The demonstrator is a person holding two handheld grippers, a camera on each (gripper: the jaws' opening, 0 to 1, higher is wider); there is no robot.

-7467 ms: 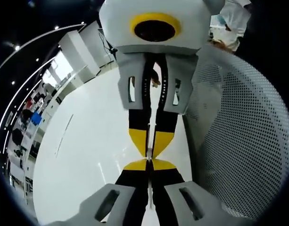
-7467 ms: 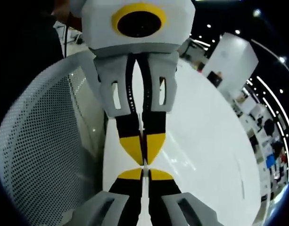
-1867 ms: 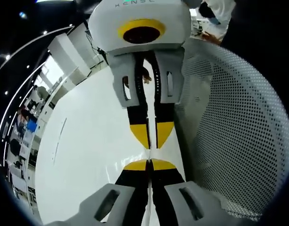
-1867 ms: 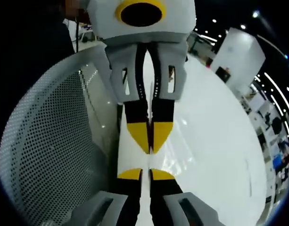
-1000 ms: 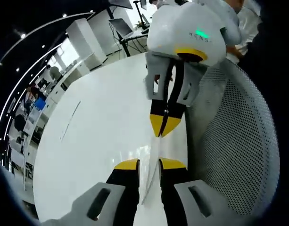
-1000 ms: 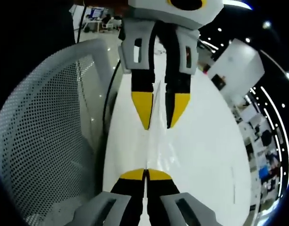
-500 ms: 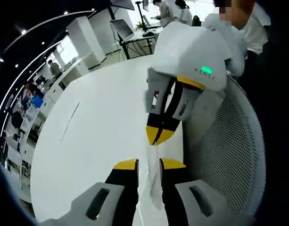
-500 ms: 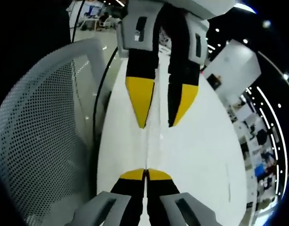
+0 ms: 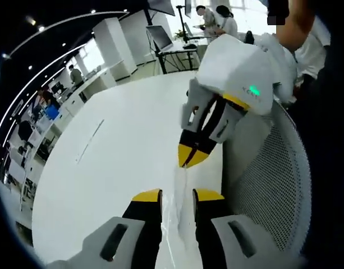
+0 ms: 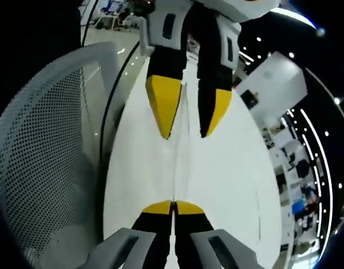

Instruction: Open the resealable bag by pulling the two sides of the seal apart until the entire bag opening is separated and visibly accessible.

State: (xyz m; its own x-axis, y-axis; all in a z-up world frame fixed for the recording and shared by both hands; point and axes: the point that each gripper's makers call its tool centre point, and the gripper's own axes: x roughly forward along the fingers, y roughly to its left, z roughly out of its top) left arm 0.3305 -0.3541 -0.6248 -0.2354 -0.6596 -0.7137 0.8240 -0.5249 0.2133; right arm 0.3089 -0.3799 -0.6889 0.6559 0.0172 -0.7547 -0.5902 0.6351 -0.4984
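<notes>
A clear resealable bag point(image 9: 178, 206) shows as a thin see-through film running between the two grippers, edge-on in the right gripper view point(image 10: 174, 168). My left gripper point(image 9: 177, 196) is open, and the film passes through the gap between its yellow-tipped jaws without being clamped. My right gripper point(image 10: 173, 208) is shut on the bag's edge. It also appears facing me in the left gripper view point(image 9: 190, 158), tips together. The open left gripper point(image 10: 187, 126) hangs in from the top of the right gripper view.
A broad white table point(image 9: 115, 151) lies under both grippers. A white mesh chair back point(image 9: 270, 196) stands right beside them, on the left in the right gripper view point(image 10: 42, 145). Desks and several people point(image 9: 216, 14) are far behind.
Both grippers were shut on the bag 1.9 s ago. The left gripper's jaws have since opened and stay apart; the right gripper stays shut. Both views have tilted.
</notes>
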